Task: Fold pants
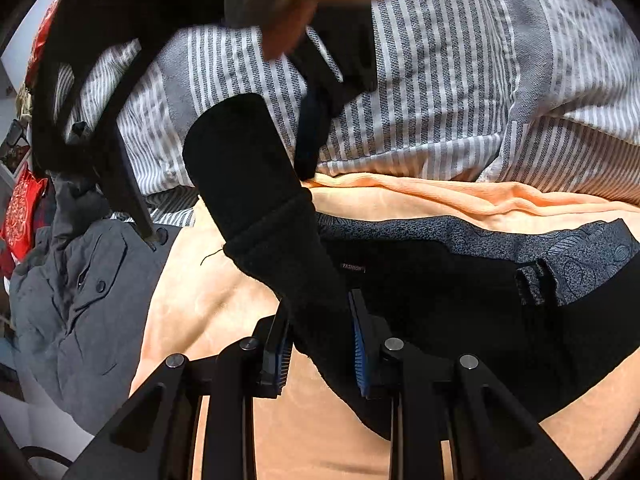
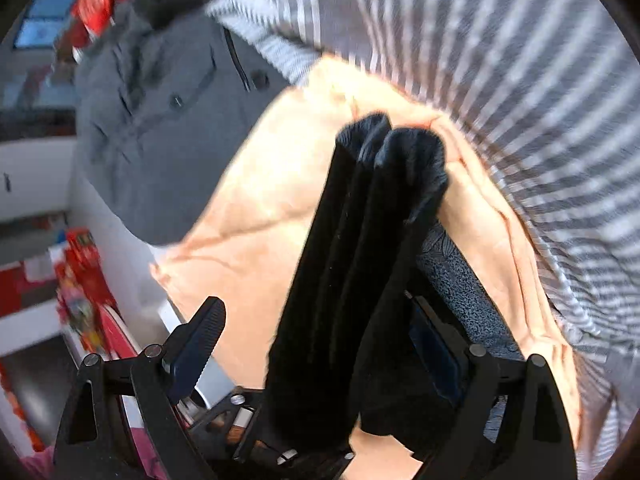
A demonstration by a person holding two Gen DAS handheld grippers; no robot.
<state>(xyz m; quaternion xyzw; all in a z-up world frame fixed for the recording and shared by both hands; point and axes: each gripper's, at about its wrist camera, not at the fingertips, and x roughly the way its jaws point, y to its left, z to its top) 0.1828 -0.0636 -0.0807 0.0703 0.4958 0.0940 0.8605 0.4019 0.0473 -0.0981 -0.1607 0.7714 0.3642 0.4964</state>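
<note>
The black pants (image 1: 420,280) lie on an orange blanket (image 1: 224,304), with a grey patterned waistband lining (image 1: 520,236) and a small label showing. My left gripper (image 1: 320,336) is shut on a black pant leg (image 1: 256,184), which rises up and away to its cuffed end. In the right wrist view, folded black pant legs (image 2: 360,240) stand up between the fingers of my right gripper (image 2: 316,336), whose jaws stand wide apart. The right gripper also shows blurred at the top of the left wrist view (image 1: 320,92).
A grey jacket (image 1: 80,292) lies left of the blanket and also shows in the right wrist view (image 2: 160,128). A grey and white striped bedcover (image 1: 440,80) lies behind. Red items (image 2: 80,280) stand at the left beyond the bed's edge.
</note>
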